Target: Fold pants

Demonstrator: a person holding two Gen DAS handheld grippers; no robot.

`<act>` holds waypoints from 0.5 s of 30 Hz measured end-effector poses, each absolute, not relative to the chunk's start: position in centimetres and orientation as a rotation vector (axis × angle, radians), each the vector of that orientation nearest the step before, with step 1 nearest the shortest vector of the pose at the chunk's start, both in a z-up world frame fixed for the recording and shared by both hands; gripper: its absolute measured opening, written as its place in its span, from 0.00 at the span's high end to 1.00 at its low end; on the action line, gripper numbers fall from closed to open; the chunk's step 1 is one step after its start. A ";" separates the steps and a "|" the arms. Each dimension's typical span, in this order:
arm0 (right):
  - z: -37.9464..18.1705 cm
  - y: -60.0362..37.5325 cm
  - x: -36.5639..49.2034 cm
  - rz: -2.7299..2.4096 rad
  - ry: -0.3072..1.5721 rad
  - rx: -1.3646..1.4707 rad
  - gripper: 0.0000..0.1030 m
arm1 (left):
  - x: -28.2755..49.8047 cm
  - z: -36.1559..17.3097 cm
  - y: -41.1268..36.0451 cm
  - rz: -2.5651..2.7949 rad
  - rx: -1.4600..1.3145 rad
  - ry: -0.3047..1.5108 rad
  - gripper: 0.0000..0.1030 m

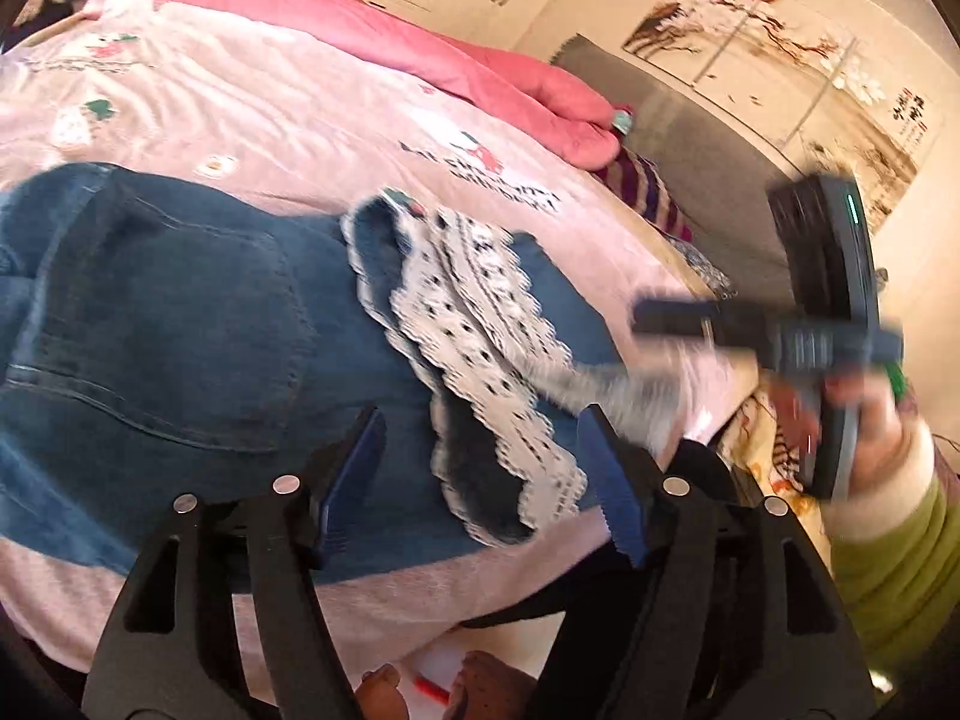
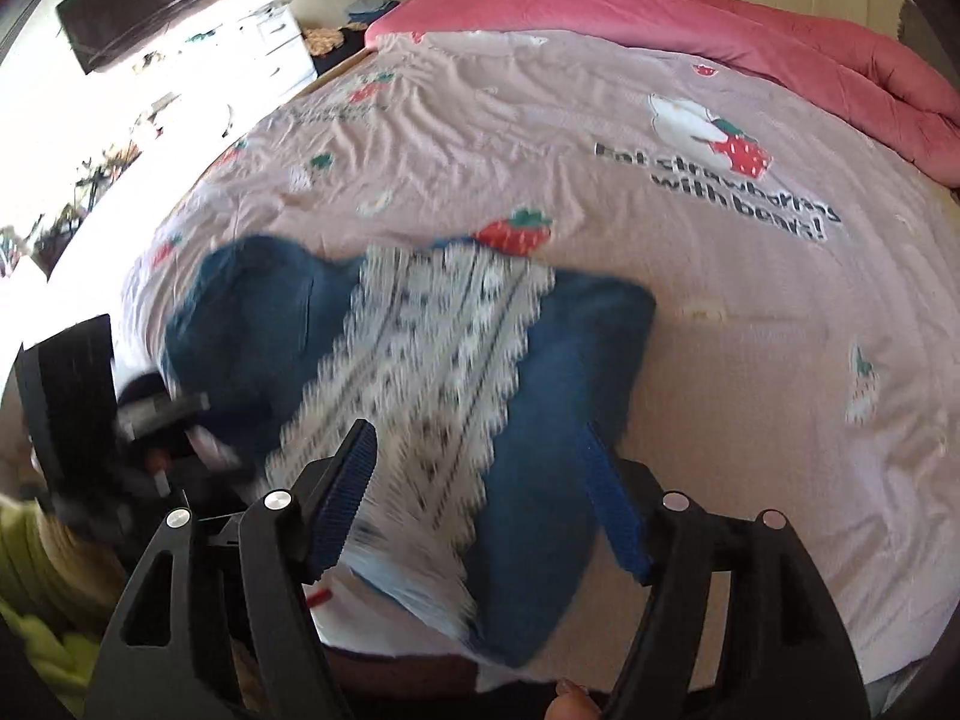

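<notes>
A: Denim, thick and soft, with lace cuffs (image 1: 480,372): the pants (image 1: 180,324) lie bunched on the pink sheet (image 2: 660,276), near its front edge.

B: Fingers?

A: Left gripper (image 1: 480,480) and right gripper (image 2: 480,492) both gape wide, holding nothing.

B: Grip where?

A: Probably the waistband or the hems. It looks heavy and floppy, not slippery; the lace may snag.
</notes>
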State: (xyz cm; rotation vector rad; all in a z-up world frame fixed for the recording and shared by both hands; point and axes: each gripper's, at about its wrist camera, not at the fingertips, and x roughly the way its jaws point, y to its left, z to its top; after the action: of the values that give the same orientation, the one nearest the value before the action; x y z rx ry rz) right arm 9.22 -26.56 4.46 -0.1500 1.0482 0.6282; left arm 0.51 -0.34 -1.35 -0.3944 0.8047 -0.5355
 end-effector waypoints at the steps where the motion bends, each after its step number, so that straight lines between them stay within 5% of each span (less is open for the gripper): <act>1: 3.9 -26.1 8.7 0.643 1.054 -0.159 0.34 | 0.6 -1.3 -0.2 -0.527 -0.403 0.810 0.43; 12: 0.8 -22.1 1.9 0.775 0.973 -0.372 0.41 | 0.4 -0.9 -0.4 -0.487 -0.377 0.843 0.42; 13: 0.5 -21.6 1.2 0.757 0.938 -0.441 0.45 | 0.5 -1.1 -0.3 -0.477 -0.381 0.849 0.42; 15: -0.3 -20.9 0.7 0.712 0.907 -0.529 0.79 | 0.8 -1.3 -0.2 -0.467 -0.392 0.856 0.42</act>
State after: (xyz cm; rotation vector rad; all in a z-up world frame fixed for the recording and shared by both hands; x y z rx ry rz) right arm 0.68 -20.95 -0.30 -0.5292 0.9067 0.7121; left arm 0.78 -0.15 -1.30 -0.3919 0.8560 -0.4672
